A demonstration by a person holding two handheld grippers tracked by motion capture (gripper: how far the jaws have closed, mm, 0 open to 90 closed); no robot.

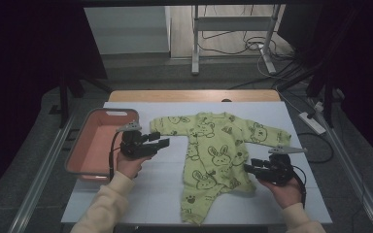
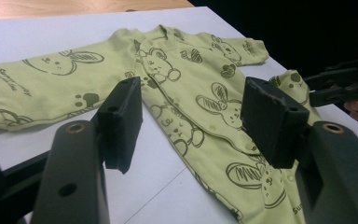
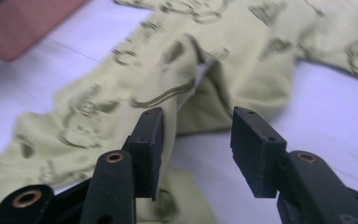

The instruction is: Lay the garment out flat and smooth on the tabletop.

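Holding both grippers over the romper [image 1: 213, 155], we keep left gripper [image 1: 159, 140] and right gripper [image 1: 250, 167] jaws apart, gripping nothing.

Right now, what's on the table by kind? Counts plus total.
Baby garment, light green with animal prints: 1
Pink bin: 1
White table cover: 1
Handheld tools: 2, the left tool and the right tool, both with jaws apart and nothing between them
Total: 5
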